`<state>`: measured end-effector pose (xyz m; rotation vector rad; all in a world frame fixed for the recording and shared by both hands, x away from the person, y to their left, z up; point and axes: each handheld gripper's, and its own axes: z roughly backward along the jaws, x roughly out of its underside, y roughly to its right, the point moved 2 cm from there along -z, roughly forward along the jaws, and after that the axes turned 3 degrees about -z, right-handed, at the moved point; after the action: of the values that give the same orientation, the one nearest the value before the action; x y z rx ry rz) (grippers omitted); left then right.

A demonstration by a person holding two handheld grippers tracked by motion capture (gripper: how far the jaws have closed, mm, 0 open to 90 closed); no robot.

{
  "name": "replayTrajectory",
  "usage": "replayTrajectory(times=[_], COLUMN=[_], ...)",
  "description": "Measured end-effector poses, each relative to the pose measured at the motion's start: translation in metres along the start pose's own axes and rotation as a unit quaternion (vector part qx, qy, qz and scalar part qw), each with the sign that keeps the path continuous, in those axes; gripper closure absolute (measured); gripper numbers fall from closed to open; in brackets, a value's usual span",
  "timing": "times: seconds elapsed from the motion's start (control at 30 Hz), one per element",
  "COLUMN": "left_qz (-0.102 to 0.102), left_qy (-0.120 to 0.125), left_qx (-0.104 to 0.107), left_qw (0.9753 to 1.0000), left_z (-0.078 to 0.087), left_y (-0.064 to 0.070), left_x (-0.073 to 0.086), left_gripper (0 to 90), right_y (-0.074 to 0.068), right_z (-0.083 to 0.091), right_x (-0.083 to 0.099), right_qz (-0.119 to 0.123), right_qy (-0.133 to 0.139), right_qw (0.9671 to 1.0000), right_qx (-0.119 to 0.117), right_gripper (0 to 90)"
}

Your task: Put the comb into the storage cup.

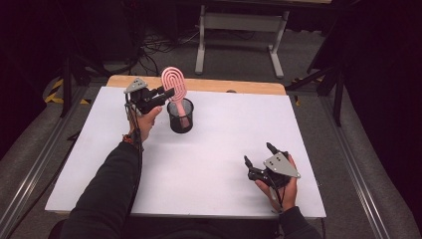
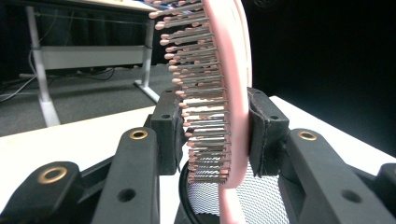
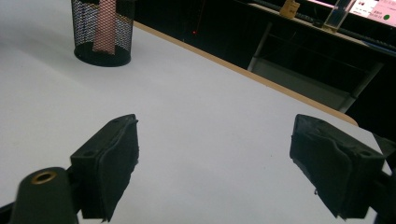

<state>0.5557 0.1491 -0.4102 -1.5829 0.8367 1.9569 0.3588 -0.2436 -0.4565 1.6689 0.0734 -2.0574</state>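
Observation:
A pink hairbrush (image 1: 174, 85) stands upright with its handle down inside a black mesh cup (image 1: 180, 115) at the table's far middle. My left gripper (image 1: 168, 93) is shut on the brush head just above the cup. In the left gripper view the pink hairbrush (image 2: 219, 93) sits edge-on between both pads, bristles facing left, with the mesh cup (image 2: 261, 205) below. My right gripper (image 1: 258, 155) rests open near the front right of the table, nothing between its jaws. The right gripper view shows the mesh cup (image 3: 102, 35) far off with the pink handle (image 3: 106, 28) inside it.
The white tabletop (image 1: 209, 149) has a wooden strip (image 1: 199, 83) along its far edge. A grey desk frame (image 1: 241, 30) stands on the floor beyond. Metal rails (image 1: 30, 169) run along both sides of the table.

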Motion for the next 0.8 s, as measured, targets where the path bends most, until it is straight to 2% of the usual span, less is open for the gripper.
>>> replayTrajectory(times=[0.2, 0.33, 0.63, 0.8], left_qz=[0.003, 0.013, 0.042, 0.044], left_qy=[-0.005, -0.008, -0.003, -0.006], left_qx=[-0.009, -0.019, -0.013, -0.009], left_qw=[0.9999, 0.9997, 0.9990, 0.9989], left_z=[0.004, 0.006, 0.011, 0.012], left_y=[-0.006, -0.009, -0.018, -0.020], left_x=[0.004, 0.008, 0.013, 0.015], left_gripper=[60.3, 58.6, 58.7, 59.5], right_y=[-0.001, -0.001, -0.002, -0.003], right_z=[0.000, 0.000, 0.000, 0.003], right_x=[0.000, 0.000, -0.001, -0.002], right_qz=[0.001, 0.002, 0.006, 0.006], right_qy=[-0.001, -0.001, -0.001, 0.014], right_qw=[1.0000, 1.0000, 1.0000, 0.9998], right_qx=[-0.001, -0.001, -0.005, -0.010], right_gripper=[15.9, 15.8, 15.6, 15.4])
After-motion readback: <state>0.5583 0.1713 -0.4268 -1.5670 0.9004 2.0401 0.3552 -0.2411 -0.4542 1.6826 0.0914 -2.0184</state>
